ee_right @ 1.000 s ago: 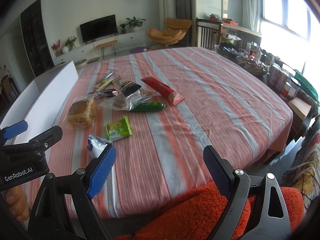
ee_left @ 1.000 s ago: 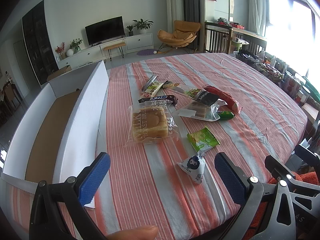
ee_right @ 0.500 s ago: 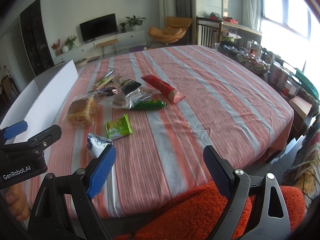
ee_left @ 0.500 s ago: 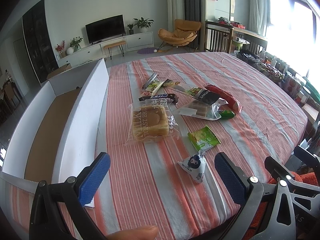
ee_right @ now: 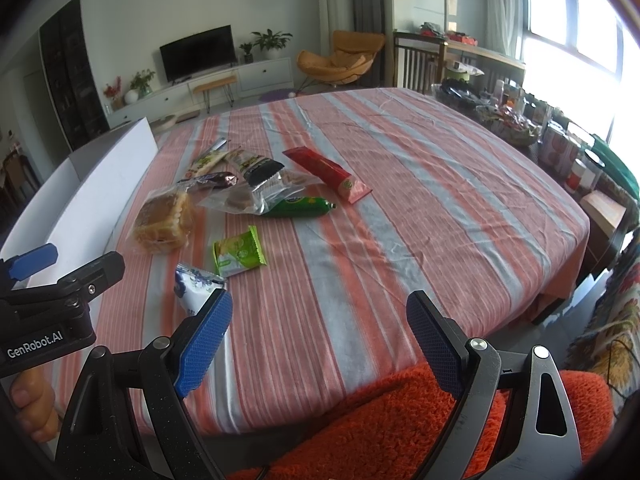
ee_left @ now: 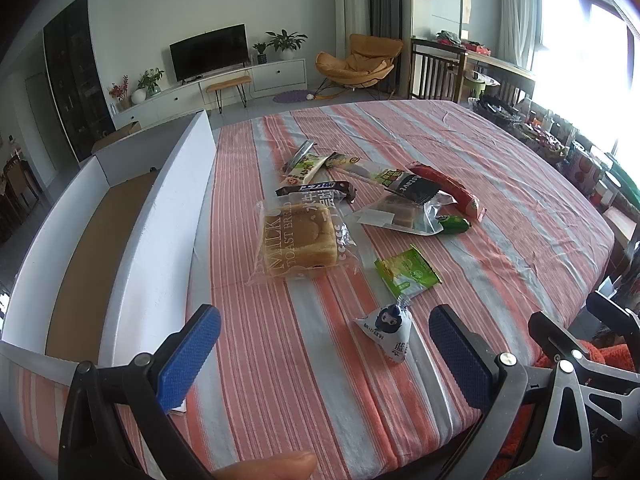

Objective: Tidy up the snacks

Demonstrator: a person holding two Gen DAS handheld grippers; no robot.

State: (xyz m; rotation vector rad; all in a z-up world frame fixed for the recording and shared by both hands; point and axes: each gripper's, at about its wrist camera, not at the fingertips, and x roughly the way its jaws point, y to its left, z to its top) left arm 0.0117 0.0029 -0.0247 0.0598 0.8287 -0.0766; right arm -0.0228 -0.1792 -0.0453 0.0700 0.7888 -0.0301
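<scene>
Several snack packs lie on the striped tablecloth: a milk toast bread bag [ee_left: 301, 236] [ee_right: 162, 220], a green sachet [ee_left: 407, 271] [ee_right: 239, 252], a small white-and-blue triangular pack [ee_left: 386, 330] [ee_right: 196, 282], a red pack [ee_left: 446, 188] [ee_right: 326, 172], a green tube [ee_right: 300, 207], and a clear bag with a black header [ee_left: 404, 210]. A white cardboard box [ee_left: 120, 216] with a brown floor lies open at the left. My left gripper [ee_left: 324, 352] is open, above the near table edge, the triangular pack just ahead. My right gripper [ee_right: 320, 340] is open and empty near the front edge.
The left gripper's body [ee_right: 52, 304] shows at the left of the right wrist view. An orange fuzzy seat [ee_right: 400, 420] lies under the right gripper. Cluttered shelves and containers [ee_right: 560, 148] stand beyond the table's right side.
Both grippers have barely moved; the views shifted only slightly. Both stay open. The snacks have not moved.
</scene>
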